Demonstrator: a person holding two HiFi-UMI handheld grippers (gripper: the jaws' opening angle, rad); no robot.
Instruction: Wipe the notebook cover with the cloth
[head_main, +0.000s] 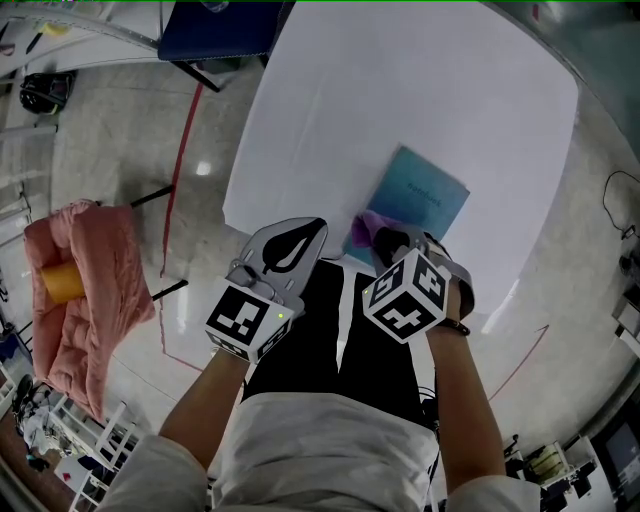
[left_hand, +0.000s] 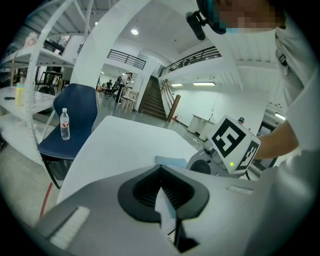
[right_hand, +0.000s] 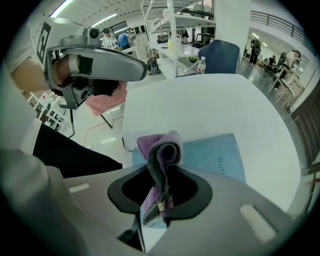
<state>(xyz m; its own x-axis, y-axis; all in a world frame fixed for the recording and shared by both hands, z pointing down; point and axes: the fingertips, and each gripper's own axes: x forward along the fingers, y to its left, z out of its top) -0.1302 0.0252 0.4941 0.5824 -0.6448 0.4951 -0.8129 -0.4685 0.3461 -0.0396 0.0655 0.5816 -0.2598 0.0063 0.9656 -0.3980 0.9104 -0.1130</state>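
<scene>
Notebook (head_main: 420, 195), blue and closed, lies flat on the white table (head_main: 400, 90) near its front edge. The right tool (right_hand: 159, 187) pinches a folded purple cloth (right_hand: 159, 150) at the notebook's near corner. The left tool (head_main: 292, 245) has its jaws pressed together with nothing between them, and hovers beside the right one at the table's edge.

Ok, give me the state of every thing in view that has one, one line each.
left gripper: shut, nothing between its jaws.
right gripper: shut on the cloth.
cloth: folded, pinched, sticking out past the jaws above the notebook's near end; contact cannot be told.
notebook: closed, lying flat on the table, cover up.
water bottle: upright on the blue chair.
</scene>
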